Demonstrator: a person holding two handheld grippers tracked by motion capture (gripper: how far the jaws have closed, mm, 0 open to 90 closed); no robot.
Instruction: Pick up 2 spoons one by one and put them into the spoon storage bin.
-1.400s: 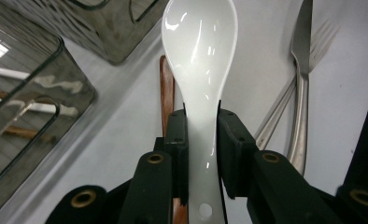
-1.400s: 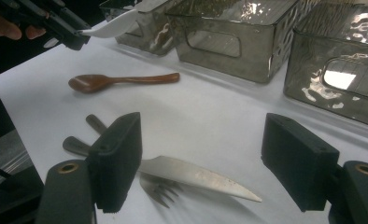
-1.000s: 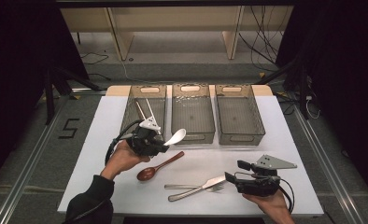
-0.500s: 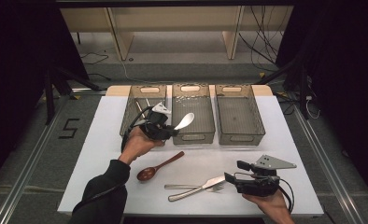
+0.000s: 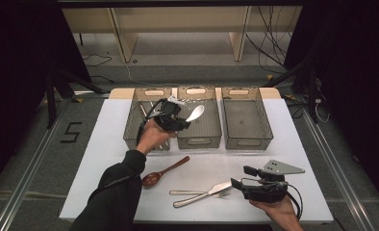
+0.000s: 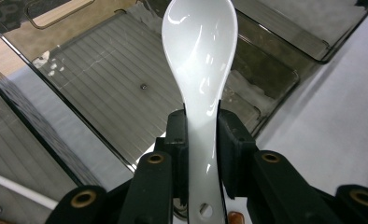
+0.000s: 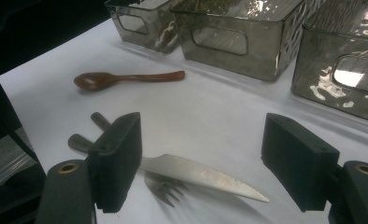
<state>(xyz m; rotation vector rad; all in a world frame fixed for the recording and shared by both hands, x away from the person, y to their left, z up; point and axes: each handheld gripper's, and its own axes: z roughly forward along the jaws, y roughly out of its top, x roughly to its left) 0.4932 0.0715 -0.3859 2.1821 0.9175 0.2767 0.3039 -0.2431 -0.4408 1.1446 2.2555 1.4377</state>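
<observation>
My left gripper (image 5: 183,121) is shut on the handle of a white ceramic spoon (image 5: 195,113), held over the left edge of the middle smoked-plastic bin (image 5: 199,142). In the left gripper view the spoon (image 6: 198,60) sticks out from between the pads, bowl up, above that bin's ribbed floor (image 6: 112,93). At the table's front right my right gripper (image 5: 242,176) stands open, nothing between its pads. A metal knife (image 7: 201,173) lies across a fork (image 7: 166,189) just beyond its jaws, also in the high view as the knife (image 5: 202,195). A brown wooden spoon (image 5: 164,172) lies left of them.
Three bins stand in a row at the back of the white table (image 5: 106,144): the left bin (image 5: 134,120) with some thin utensils partly hidden by the hand, the middle one, and the right bin (image 5: 247,139). Dark floor with cables surrounds the table.
The left hand has carried the white spoon away from me and rightward, from in front of the left bin to over the middle bin. The right gripper has kept still.
</observation>
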